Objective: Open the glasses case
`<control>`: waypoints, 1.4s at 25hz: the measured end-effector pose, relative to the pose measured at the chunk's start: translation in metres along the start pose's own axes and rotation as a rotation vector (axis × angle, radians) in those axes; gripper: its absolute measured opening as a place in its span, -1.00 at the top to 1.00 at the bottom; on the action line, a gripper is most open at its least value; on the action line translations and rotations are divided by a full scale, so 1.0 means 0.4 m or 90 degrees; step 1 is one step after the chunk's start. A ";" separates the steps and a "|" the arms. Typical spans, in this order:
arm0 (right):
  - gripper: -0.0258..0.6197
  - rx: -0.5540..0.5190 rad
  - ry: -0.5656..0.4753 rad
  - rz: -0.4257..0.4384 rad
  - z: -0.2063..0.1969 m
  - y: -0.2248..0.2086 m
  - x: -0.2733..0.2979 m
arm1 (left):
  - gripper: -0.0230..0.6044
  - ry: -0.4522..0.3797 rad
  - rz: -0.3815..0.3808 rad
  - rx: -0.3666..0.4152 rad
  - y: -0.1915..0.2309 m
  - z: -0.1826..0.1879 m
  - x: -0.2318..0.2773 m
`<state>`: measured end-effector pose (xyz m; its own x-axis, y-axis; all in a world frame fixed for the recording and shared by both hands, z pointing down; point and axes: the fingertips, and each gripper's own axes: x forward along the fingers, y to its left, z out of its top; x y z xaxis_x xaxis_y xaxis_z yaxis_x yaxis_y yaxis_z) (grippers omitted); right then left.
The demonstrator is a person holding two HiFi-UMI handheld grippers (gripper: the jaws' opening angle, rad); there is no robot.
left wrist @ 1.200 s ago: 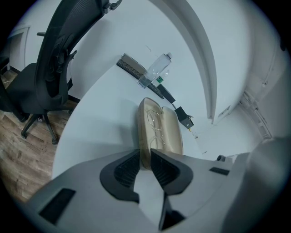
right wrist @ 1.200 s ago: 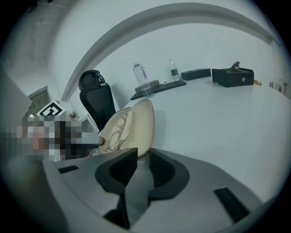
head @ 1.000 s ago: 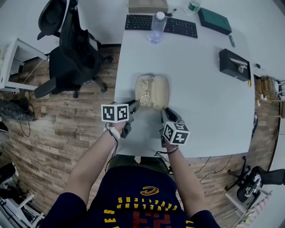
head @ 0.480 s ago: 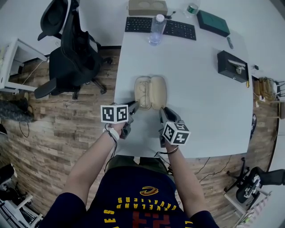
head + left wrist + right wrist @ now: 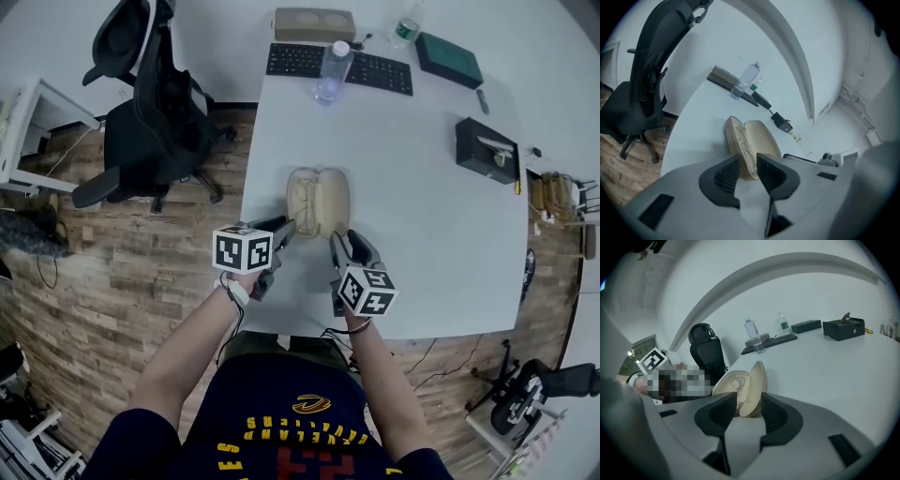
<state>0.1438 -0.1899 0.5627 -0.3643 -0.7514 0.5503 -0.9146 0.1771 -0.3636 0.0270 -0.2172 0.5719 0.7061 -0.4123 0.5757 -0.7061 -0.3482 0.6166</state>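
Left gripper (image 5: pixel 287 227) raised, glasses case (image 5: pixel 319 202) open, lengthwise away

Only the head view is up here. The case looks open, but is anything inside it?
Observer: Yes, the left gripper view shows wire-framed glasses lying in the glasses case's left half.
Operator: Is it being gripped?
Observer: No, the left gripper's jaws stand apart, pads not pressing the case.
Operator: And the right?
Observer: The right gripper's jaws are opening; the case shows beyond them, untouched.
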 end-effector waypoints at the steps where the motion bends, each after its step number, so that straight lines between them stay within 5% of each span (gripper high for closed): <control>1: 0.42 -0.008 -0.002 -0.001 0.006 0.003 -0.004 | 0.59 -0.004 -0.001 -0.003 -0.001 0.002 -0.007; 7: 0.42 -0.014 -0.036 0.011 0.068 0.028 -0.049 | 0.59 -0.041 -0.011 -0.006 -0.026 0.034 -0.062; 17: 0.68 -0.084 -0.121 0.105 0.212 0.149 -0.212 | 0.59 -0.109 -0.031 0.150 -0.203 0.088 -0.199; 26: 0.79 -0.124 -0.184 0.118 0.331 0.228 -0.356 | 0.59 -0.151 -0.112 0.211 -0.412 0.107 -0.316; 32: 0.79 -0.166 -0.216 0.125 0.380 0.292 -0.430 | 0.59 -0.211 -0.118 0.293 -0.510 0.165 -0.385; 35: 0.79 -0.193 -0.229 0.129 0.397 0.321 -0.462 | 0.60 -0.234 -0.129 0.296 -0.546 0.176 -0.410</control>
<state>0.1217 -0.1293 0.2952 -0.5043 -0.8448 0.1787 -0.8614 0.4776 -0.1728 0.0616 -0.1329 0.3050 0.8217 -0.5341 0.1987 -0.5686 -0.7454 0.3479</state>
